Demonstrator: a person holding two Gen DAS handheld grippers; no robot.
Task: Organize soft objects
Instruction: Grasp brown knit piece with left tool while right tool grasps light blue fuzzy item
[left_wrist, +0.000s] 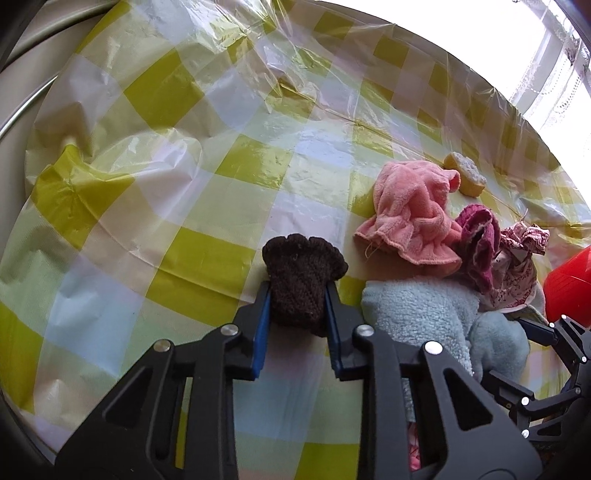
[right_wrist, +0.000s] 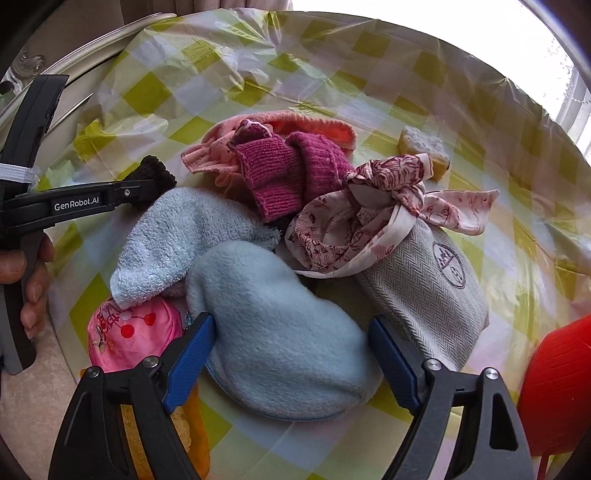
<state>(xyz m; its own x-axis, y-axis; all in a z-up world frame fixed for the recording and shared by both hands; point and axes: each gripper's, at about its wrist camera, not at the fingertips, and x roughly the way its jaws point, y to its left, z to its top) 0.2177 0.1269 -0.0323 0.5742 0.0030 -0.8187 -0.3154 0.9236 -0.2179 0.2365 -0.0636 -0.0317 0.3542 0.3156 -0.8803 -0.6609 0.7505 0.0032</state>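
Brown knit piece (left_wrist: 300, 284) is pinched between the left gripper (left_wrist: 298, 291) pads, first item lifted from the pile. Right gripper (right_wrist: 291, 332) stands spread around the pale blue fleece pouch (right_wrist: 280, 332), not yet clamped. Remaining soft items lie heaped just beyond it, unsorted.

Brown knit sock (left_wrist: 301, 284), yellow-checked tablecloth (left_wrist: 177, 206)
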